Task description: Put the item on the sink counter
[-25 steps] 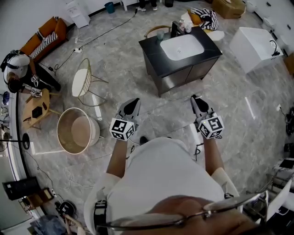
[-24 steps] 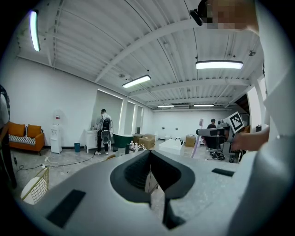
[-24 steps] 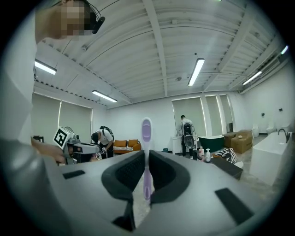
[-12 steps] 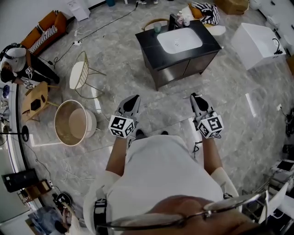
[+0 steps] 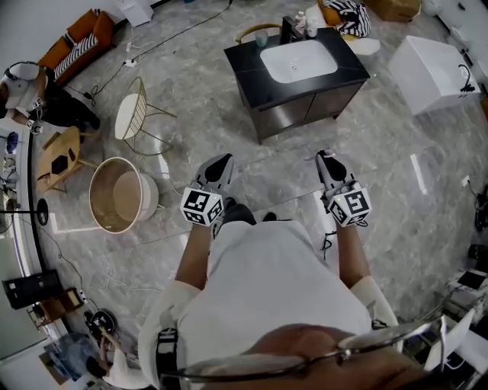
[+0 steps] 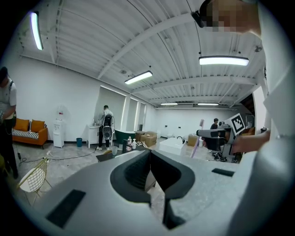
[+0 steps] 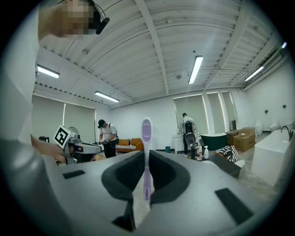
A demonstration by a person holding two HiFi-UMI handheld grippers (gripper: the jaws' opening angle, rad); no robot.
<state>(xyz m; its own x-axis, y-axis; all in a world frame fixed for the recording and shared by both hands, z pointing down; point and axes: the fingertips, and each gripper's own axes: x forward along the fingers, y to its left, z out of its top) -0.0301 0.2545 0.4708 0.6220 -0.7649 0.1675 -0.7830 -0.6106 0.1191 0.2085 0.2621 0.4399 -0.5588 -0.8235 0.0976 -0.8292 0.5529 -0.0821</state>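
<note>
A purple toothbrush [image 7: 146,133] stands upright between the jaws of my right gripper [image 7: 146,159], which is shut on its handle; its head rises above the jaws. In the head view the right gripper [image 5: 329,158] is held above the floor, well short of the black sink counter [image 5: 244,68] with its white basin [image 5: 299,61]. My left gripper [image 5: 221,161] hovers level with it on the left. Its jaws are shut with nothing between them [image 6: 150,154]. From the left gripper view the toothbrush [image 6: 198,140] shows at the right.
Bottles and a cup [image 5: 305,23] stand at the counter's back edge. A wire chair [image 5: 133,126] and a round tub [image 5: 122,206] are on the floor to the left, a white bathtub [image 5: 431,72] to the right. People stand at the far left [image 5: 23,87].
The sink counter sits a little higher in the head view and the chair and tub have slid slightly. Both grippers keep the same pose and the same grip.
</note>
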